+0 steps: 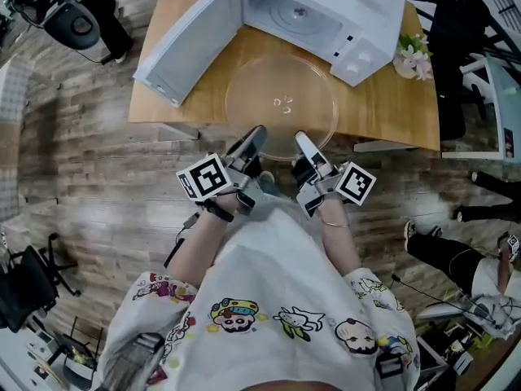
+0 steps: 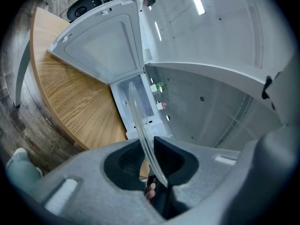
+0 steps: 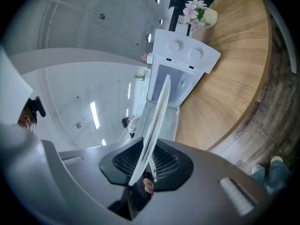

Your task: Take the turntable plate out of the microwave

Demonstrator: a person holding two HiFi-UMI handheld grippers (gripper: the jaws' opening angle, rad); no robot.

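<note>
Two grippers share the load: the left gripper and the right gripper each pinch the rim of the turntable plate on the edge farthest from the microwave, one to either side of that edge's middle. In both gripper views the ribbed pads are closed on the thin clear rim, which runs edge-on between them toward the microwave. The plate is outside the microwave's cavity, held about level in front of the opening. It appears lifted clear of the table on which the microwave stands. The microwave's door hangs wide open to the left of the plate, and a small pot of flowers stands just to the microwave's right. The plate looks like glass, so it is probably stiff, heavy for its thickness, smooth enough to slide in the pads and quick to chip or shatter if knocked. Because both holds sit on the same edge, most of the weight hangs out toward the microwave and will tend to tip that side down. The raised lip is the place to grip, with the pads seated fully over it and the two holds kept well apart. The open door and the table edge in front of the microwave look like the likeliest things to strike.
</note>
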